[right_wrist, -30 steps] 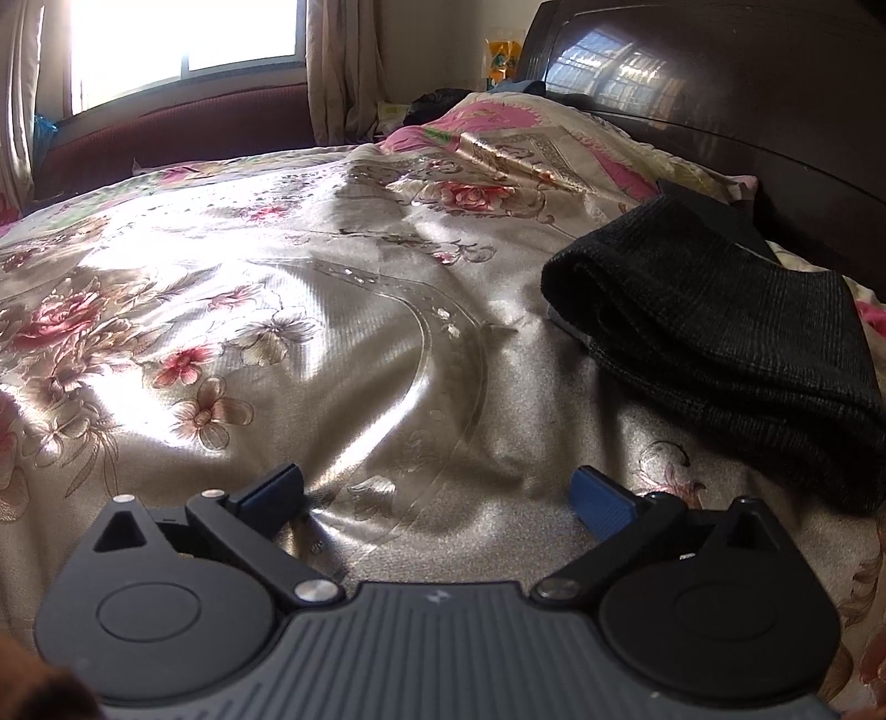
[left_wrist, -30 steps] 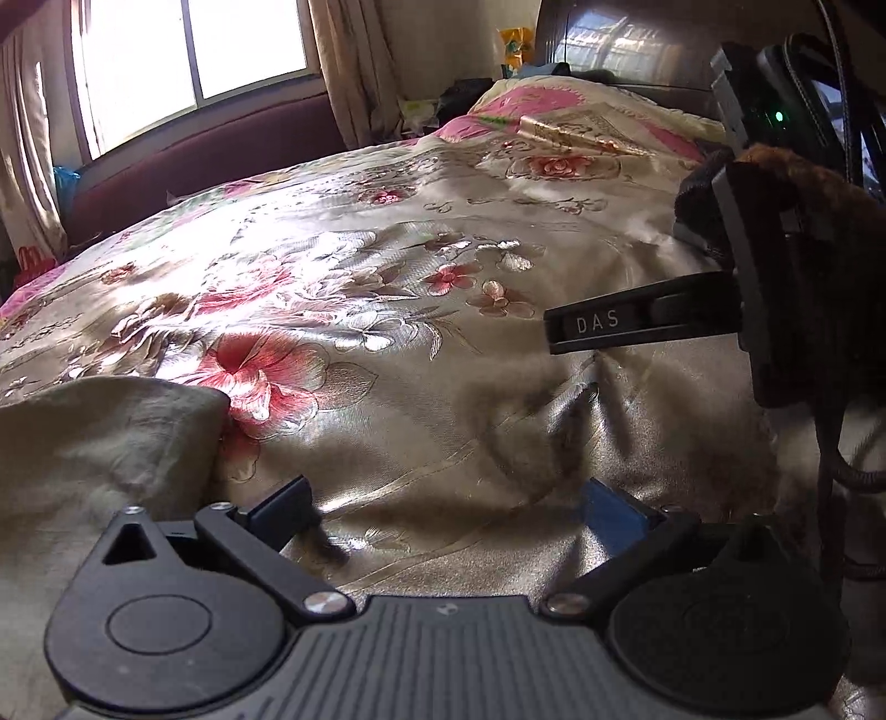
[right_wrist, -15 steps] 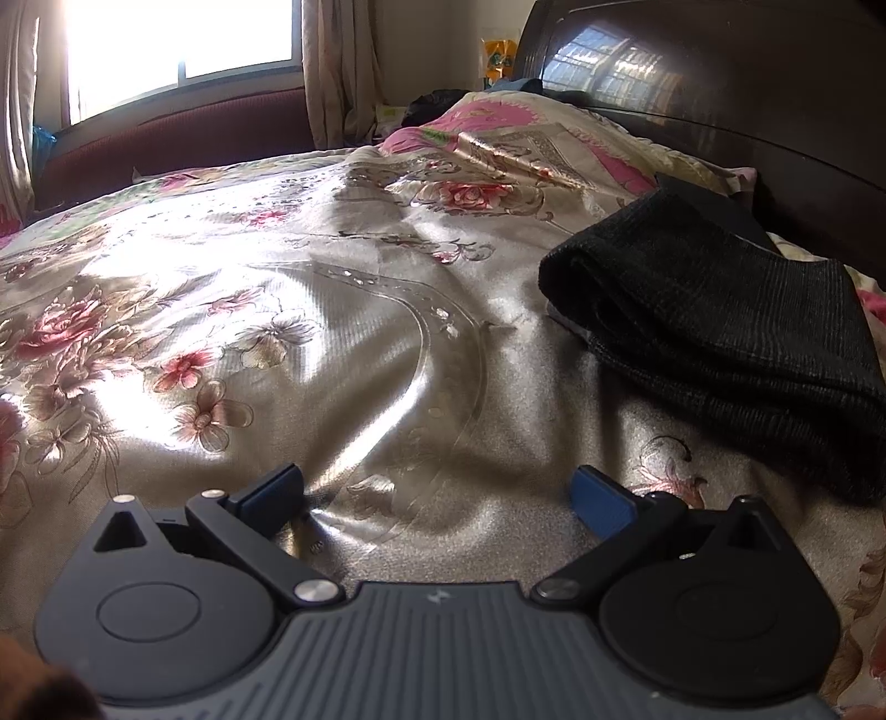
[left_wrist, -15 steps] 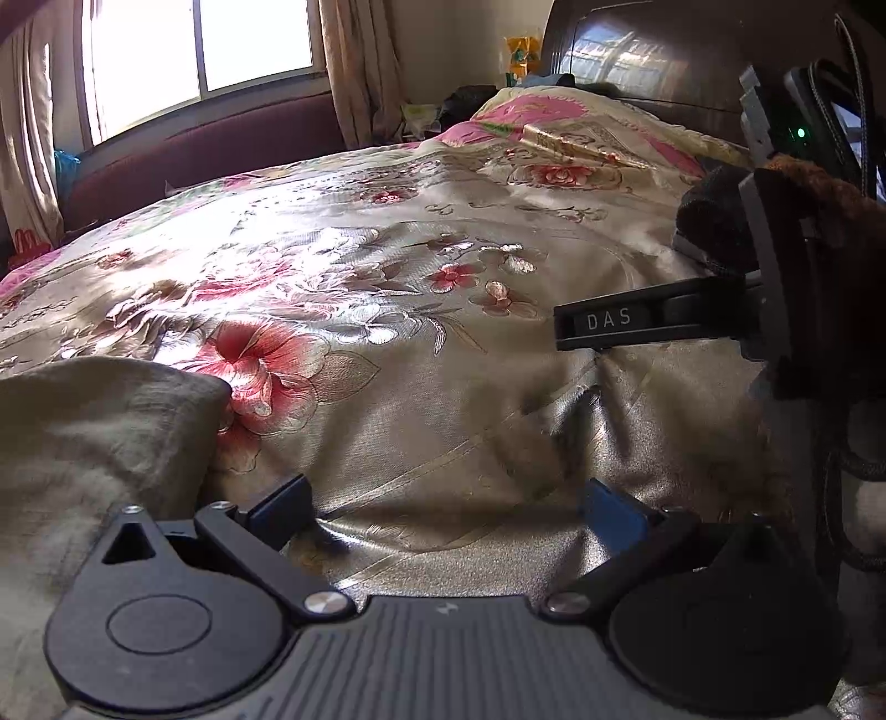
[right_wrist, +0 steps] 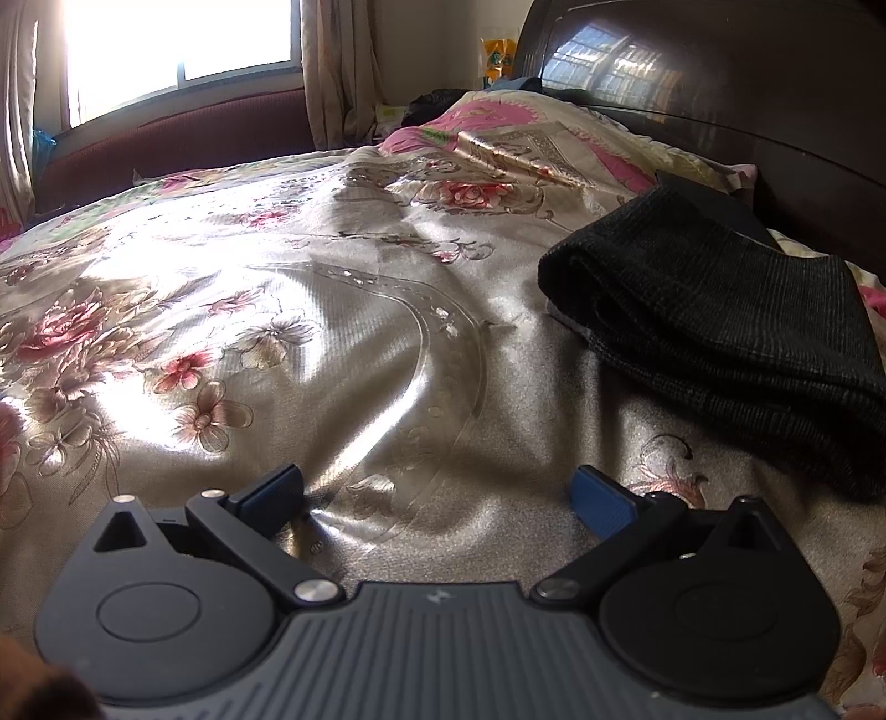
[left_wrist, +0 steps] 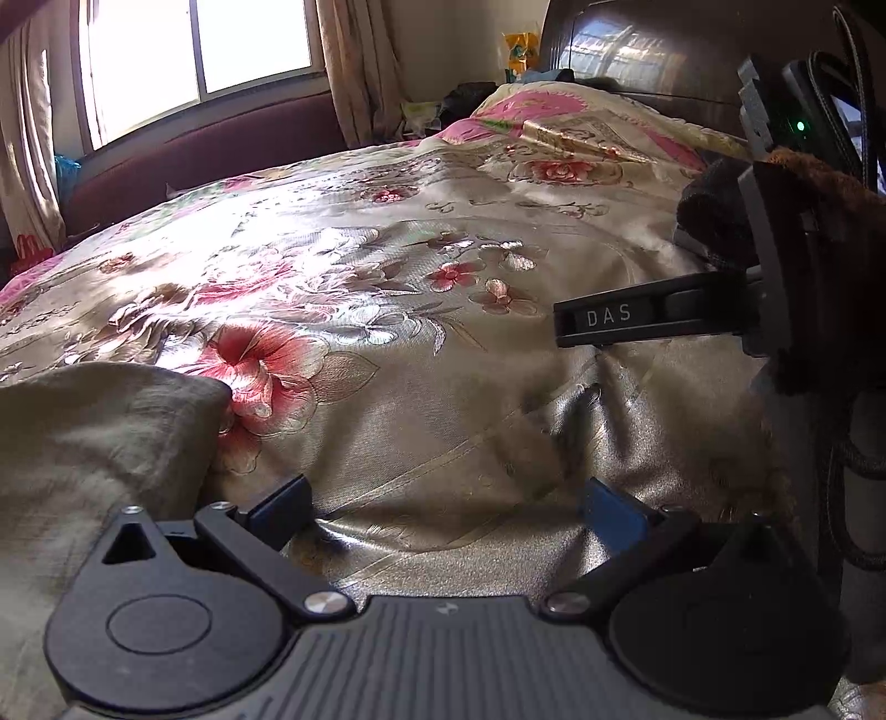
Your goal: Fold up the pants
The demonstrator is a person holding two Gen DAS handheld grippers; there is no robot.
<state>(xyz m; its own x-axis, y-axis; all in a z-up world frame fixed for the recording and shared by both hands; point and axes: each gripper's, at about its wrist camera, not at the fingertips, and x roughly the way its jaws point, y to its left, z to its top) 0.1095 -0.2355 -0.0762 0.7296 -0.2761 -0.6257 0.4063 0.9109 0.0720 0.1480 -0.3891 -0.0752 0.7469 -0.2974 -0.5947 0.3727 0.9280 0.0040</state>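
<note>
A beige garment, likely the pants [left_wrist: 94, 443], lies bunched on the bed at the lower left of the left wrist view. My left gripper [left_wrist: 446, 507] is open and empty, just right of its edge, low over the bedspread. My right gripper [right_wrist: 437, 498] is open and empty over bare bedspread. A folded dark garment [right_wrist: 720, 321] lies to its right, near the headboard. The right gripper's body [left_wrist: 786, 249] shows at the right of the left wrist view.
A shiny floral bedspread [right_wrist: 332, 310] covers the bed. Pillows [right_wrist: 526, 138] lie at the far end by the dark wooden headboard [right_wrist: 720, 83]. A window [left_wrist: 194, 50] with curtains and a maroon sofa back [left_wrist: 210, 155] stand beyond the bed.
Both views have shifted only slightly; the left gripper has drifted a little. Both grippers stay open and empty.
</note>
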